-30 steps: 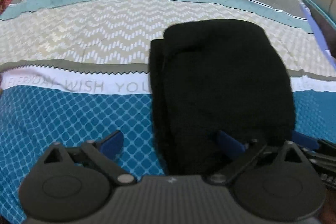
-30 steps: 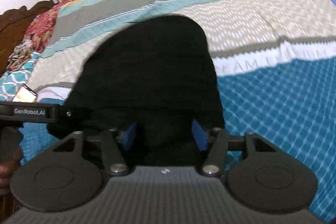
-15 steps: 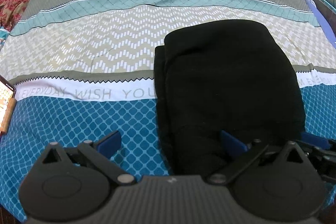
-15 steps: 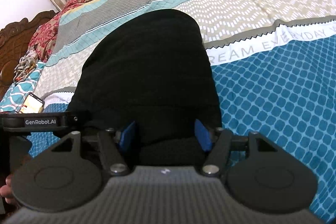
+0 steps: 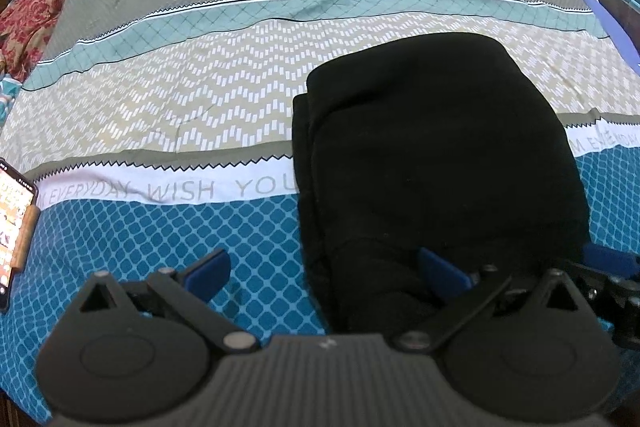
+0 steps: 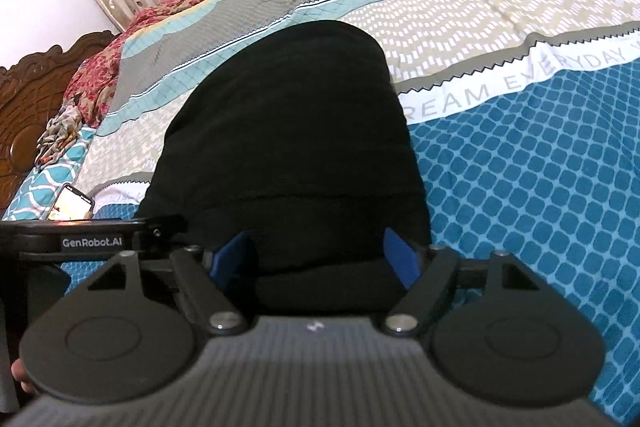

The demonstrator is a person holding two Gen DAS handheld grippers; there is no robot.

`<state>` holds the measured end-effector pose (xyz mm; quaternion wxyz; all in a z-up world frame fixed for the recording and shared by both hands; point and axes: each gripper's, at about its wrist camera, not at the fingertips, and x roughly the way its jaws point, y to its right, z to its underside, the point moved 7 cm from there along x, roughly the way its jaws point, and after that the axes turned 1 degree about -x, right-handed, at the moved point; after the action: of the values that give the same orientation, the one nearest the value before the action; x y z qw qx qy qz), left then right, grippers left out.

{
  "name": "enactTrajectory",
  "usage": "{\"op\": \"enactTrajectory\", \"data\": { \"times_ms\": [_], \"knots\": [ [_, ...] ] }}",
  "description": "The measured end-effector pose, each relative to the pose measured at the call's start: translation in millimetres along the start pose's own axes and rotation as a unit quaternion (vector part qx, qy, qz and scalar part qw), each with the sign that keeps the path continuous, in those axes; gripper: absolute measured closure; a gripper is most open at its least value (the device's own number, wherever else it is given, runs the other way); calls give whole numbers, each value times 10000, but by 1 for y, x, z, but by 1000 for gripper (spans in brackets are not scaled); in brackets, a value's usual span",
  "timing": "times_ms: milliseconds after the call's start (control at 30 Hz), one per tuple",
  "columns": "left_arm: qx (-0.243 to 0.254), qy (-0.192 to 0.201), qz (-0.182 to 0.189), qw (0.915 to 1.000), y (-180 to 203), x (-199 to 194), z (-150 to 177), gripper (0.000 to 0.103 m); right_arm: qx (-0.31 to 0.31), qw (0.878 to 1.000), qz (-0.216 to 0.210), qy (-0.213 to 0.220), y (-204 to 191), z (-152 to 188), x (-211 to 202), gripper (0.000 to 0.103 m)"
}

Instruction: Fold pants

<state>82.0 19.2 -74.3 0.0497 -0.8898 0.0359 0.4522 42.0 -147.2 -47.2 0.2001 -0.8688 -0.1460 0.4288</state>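
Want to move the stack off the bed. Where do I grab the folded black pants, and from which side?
Judging by the layers, grip the pants at the thick near edge, coming low from the bed's front. Both the left gripper and right gripper already stand open there, so pinching all layers together seems easiest.

The black pants lie folded into a compact, layered rectangle on the patterned bedspread, edges roughly aligned.

My left cam sits low at the bed's near edge, facing across; right cam's alongside, angled leftward. Both share the black pants up close.
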Motion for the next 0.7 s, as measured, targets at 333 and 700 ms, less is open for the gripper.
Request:
{"op": "enactTrajectory", "data": {
  "times_ms": [333,700],
  "knots": [
    [83,34,-25,10000,1,0,1,0,-101,9999,-81,75,-1,0,3,12],
    [170,97,-29,9998,1,0,1,0,-171,9995,-278,57,-2,0,7,1]
  ]
}}
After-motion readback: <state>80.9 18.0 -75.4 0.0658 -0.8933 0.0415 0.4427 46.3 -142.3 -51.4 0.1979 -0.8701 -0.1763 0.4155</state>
